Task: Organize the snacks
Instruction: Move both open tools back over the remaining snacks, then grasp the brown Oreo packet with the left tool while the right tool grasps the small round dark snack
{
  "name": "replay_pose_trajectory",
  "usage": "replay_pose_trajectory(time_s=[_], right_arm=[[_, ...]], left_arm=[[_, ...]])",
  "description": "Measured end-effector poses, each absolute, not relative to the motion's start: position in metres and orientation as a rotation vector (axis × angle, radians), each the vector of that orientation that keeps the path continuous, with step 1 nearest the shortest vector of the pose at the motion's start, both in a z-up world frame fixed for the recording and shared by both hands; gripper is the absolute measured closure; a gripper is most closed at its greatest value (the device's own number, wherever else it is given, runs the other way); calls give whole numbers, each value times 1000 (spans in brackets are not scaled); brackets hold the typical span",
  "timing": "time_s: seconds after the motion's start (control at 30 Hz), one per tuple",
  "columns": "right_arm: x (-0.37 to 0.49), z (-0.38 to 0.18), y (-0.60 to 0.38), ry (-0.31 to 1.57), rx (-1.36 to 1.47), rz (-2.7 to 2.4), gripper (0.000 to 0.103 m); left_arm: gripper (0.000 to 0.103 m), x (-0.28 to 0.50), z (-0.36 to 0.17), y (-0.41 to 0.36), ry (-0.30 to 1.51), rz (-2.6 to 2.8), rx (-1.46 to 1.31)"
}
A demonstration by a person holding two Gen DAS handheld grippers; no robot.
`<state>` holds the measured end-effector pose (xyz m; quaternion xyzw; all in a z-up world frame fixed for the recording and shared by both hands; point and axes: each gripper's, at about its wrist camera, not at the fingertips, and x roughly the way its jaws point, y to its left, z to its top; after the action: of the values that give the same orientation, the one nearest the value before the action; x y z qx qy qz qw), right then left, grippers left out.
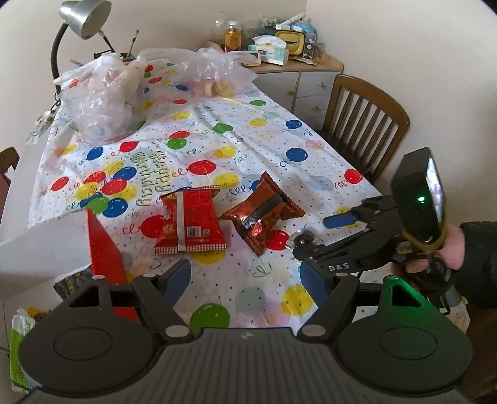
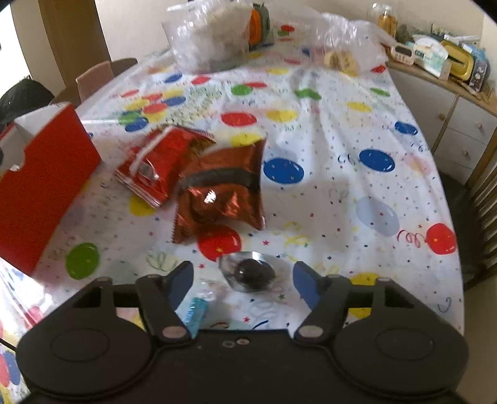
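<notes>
Two snack bags lie mid-table on the balloon tablecloth: a red bag (image 1: 191,220) (image 2: 152,167) and a crinkled brown-red foil bag (image 1: 264,213) (image 2: 223,189). An open-topped red box (image 1: 105,248) (image 2: 40,186) stands to their left. A dark round candy in clear wrap (image 1: 304,239) (image 2: 251,273) rests on the cloth between the fingers of my right gripper (image 2: 242,281) (image 1: 321,236), which is open and apart from it. A small blue-wrapped sweet (image 2: 195,310) lies by the right gripper's left finger. My left gripper (image 1: 245,276) hovers open over the near cloth with nothing in it.
Two clear plastic bags (image 1: 99,99) (image 1: 217,71) of food sit at the far end. A desk lamp (image 1: 84,18) stands at the back left, a wooden chair (image 1: 363,124) along the right edge, and a cluttered cabinet (image 1: 295,74) behind. A person's hand (image 1: 450,248) holds the right gripper.
</notes>
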<state>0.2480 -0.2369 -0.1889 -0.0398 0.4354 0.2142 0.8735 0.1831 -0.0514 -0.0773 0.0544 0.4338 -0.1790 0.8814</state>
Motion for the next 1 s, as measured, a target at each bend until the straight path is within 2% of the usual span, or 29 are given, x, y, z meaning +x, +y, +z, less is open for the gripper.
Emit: replay_pose_trajectory(time_s=[0.1,0.37,0.43,0.5,1.0], right_arm=[[253,-195,-239,919,-91,468,45],[257,-201,-237,909,-145,505,58],[256,-201,-237,900,-161,504,66],[254,-201,-238,894,-167,508,69],[230,-185,-289,891,72,482,71]], left_arm=[[26,190,-78,-60,901,-380,146],[26,213,-82,-85,886,-462,294],[26,219,-86,-95,873,-494,353],[26,224,-91,-102,865,-521,400],[26,298,-151,-148,924,-693,611]])
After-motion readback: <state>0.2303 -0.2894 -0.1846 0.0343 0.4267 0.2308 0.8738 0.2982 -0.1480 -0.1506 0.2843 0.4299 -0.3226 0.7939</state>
